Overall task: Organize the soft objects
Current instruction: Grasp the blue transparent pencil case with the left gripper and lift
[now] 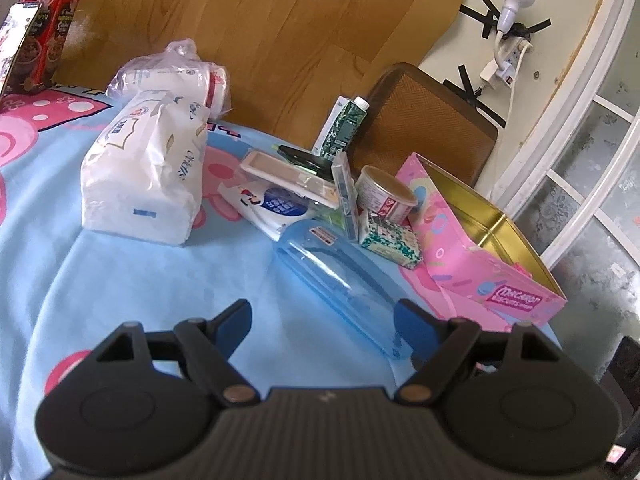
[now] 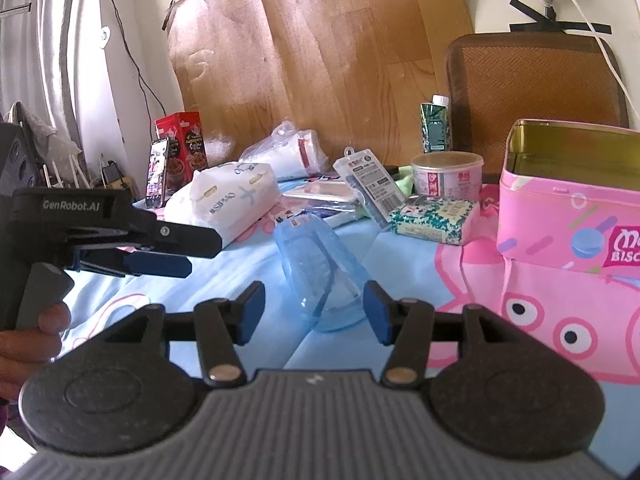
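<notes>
Nearest the lens, the right hand-held gripper [image 2: 314, 314] stands with its blue pads spread on either side of the near end of a clear blue plastic case [image 2: 320, 280]. The pads do not appear to press on it, so it reads as released, with nothing gripped. The left hand-held gripper [image 1: 322, 320] is likewise spread and empty above the cartoon-print tablecloth [image 1: 120, 280]; in the right wrist view it hangs at the left, and part of the person's hand [image 2: 28, 340] shows on its grip.

The soft things lie further back on the table: a white tissue pack [image 1: 144, 184] standing on its end, a bagged bundle of white rolls [image 1: 172, 76] behind it, and a flat wet-wipe pouch [image 1: 272, 206] pinned under a white lidded tray [image 1: 292, 178]. The pink biscuit tin [image 1: 492, 248] sits open and empty at the right edge, probably the place meant for them.

The blue case lies along the line between the grippers and the pouch, so it likely has to be cleared or passed over first. A small round tub [image 1: 384, 196] and a green-patterned packet [image 1: 390, 240] crowd the tin's near wall.
</notes>
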Demonstrator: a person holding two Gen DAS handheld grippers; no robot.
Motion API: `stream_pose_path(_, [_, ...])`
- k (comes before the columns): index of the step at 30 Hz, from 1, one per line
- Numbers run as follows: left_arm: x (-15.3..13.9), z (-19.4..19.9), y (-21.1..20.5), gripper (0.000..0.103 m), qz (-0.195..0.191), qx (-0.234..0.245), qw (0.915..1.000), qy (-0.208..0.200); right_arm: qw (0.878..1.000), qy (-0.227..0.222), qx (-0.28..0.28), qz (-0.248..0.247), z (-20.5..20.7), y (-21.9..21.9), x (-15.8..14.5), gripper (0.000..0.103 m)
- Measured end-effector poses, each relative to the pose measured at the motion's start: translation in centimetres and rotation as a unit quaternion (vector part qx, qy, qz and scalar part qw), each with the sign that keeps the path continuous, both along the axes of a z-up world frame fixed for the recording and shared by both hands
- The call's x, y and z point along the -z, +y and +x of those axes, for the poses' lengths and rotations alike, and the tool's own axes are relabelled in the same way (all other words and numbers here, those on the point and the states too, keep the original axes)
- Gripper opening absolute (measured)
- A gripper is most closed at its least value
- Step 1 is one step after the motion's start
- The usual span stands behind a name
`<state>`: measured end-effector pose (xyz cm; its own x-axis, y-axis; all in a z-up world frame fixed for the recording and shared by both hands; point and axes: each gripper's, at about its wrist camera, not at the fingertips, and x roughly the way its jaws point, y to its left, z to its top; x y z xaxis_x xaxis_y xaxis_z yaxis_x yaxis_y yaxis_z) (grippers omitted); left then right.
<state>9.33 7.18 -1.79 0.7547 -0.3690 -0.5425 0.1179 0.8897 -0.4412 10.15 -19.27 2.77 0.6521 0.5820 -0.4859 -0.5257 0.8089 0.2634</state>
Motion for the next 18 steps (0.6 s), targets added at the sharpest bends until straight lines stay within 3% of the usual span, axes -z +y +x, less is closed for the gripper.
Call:
stream_pose_path(4, [-0.13,0.25,-0.20,0.081,-0.005,0.005,1.0000,0.003,1.000,0.004,0.004,-0.001,0.14,-0.08,0.20,0.063])
stream_pose_path(18, [0.13,0.97,-0.60,0.081,-0.004,0.017,0.9998,0.012,1.000,0.016,0.001,-0.005,0.92,0.11,0.67,0.065])
